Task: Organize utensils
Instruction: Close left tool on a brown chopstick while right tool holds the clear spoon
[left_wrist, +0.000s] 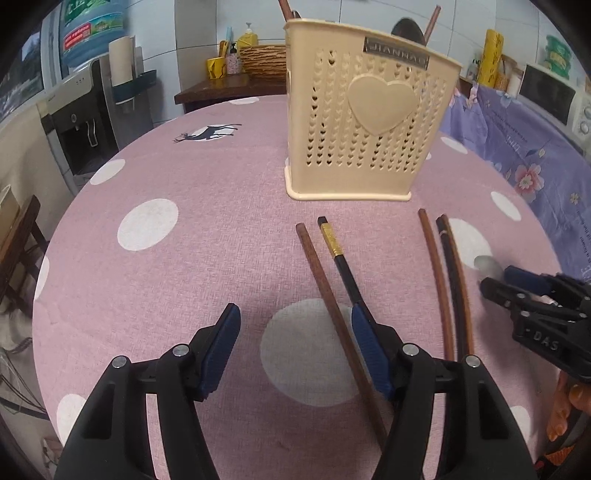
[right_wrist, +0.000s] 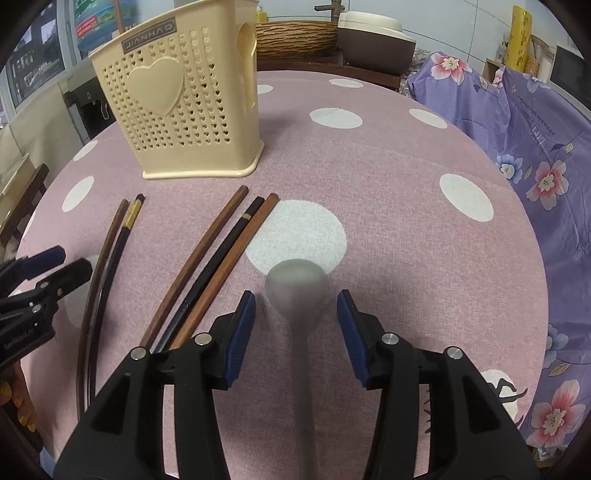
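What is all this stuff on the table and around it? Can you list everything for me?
holder: one, cream, perforated with a heart, upright at the table's far side, sticks poking out of it.
chopsticks: five on the cloth, brown and black, one pair and a group of three.
spoon: one, grey, blurred, beside the three chopsticks.
tablecloth: one, pink with white dots.
floral cloth: one, purple, beyond the table.
woven basket: one, brown, behind.
left gripper: black, blue pads, open over the pair.
right gripper: open, spoon between its fingers.
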